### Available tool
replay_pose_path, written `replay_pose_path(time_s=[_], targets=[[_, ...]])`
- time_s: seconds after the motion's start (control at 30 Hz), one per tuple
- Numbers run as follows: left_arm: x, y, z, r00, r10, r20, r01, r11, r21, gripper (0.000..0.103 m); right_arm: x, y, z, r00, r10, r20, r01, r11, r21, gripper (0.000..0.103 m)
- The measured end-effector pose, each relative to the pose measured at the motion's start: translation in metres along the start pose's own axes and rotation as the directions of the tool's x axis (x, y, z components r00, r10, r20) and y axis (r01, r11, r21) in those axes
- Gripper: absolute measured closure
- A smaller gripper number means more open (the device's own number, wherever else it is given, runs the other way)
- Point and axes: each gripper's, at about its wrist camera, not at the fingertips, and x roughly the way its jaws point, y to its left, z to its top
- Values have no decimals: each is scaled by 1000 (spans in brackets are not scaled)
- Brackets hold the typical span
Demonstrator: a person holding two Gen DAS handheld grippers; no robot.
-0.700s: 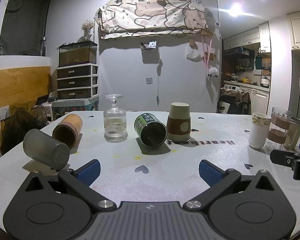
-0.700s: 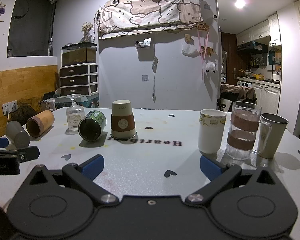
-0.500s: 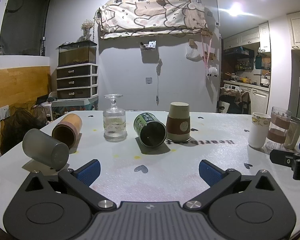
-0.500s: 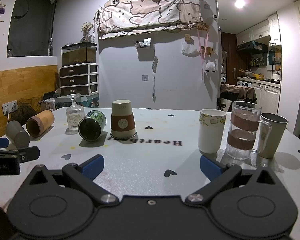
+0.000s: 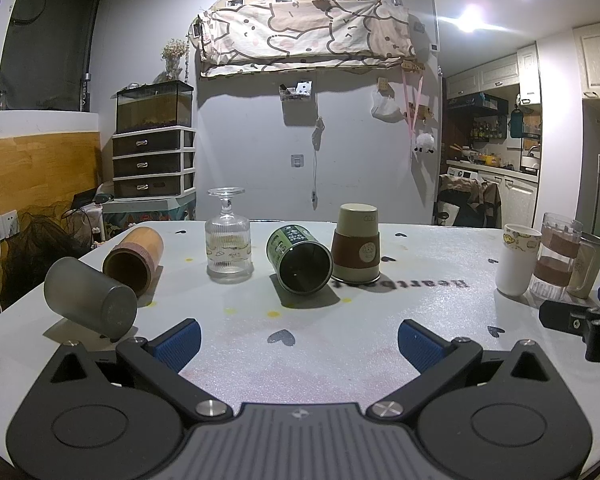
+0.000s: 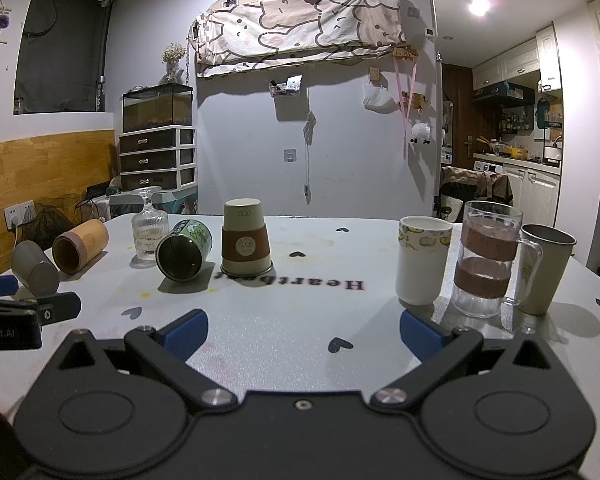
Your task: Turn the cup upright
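On the white table [image 5: 300, 320] several cups are not upright. A paper cup with a brown sleeve [image 5: 356, 250] [image 6: 245, 239] stands upside down. A green tin cup [image 5: 299, 260] [image 6: 184, 250], a wooden cup [image 5: 133, 254] [image 6: 80, 246] and a frosted grey cup [image 5: 90, 299] [image 6: 34, 268] lie on their sides. A ribbed glass [image 5: 229, 246] [image 6: 149, 232] stands upside down. My left gripper [image 5: 298, 340] is open and empty, near the front edge. My right gripper [image 6: 304, 330] is open and empty, to its right.
A white mug [image 6: 422, 260], a glass mug with brown bands [image 6: 486, 260] and a metal cup [image 6: 546, 270] stand upright at the right. The right gripper's finger shows in the left wrist view [image 5: 572, 320]. Drawers and a kitchen lie beyond the table.
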Motion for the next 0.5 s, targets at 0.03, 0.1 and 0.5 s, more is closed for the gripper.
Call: replay_pose_path(time_s=[0.03, 0.1, 0.5], targets=[[0, 0, 0, 1000, 0, 0, 0, 1000, 0, 0, 0, 0, 0, 1000, 0, 0, 0, 1000, 0, 0], [0, 0, 0, 1000, 0, 0, 0, 1000, 0, 0, 0, 0, 0, 1000, 0, 0, 0, 1000, 0, 0], [3, -1, -2, 1000, -1, -1, 1, 1000, 0, 0, 0, 0, -1, 1000, -1, -1, 1, 1000, 1, 0]])
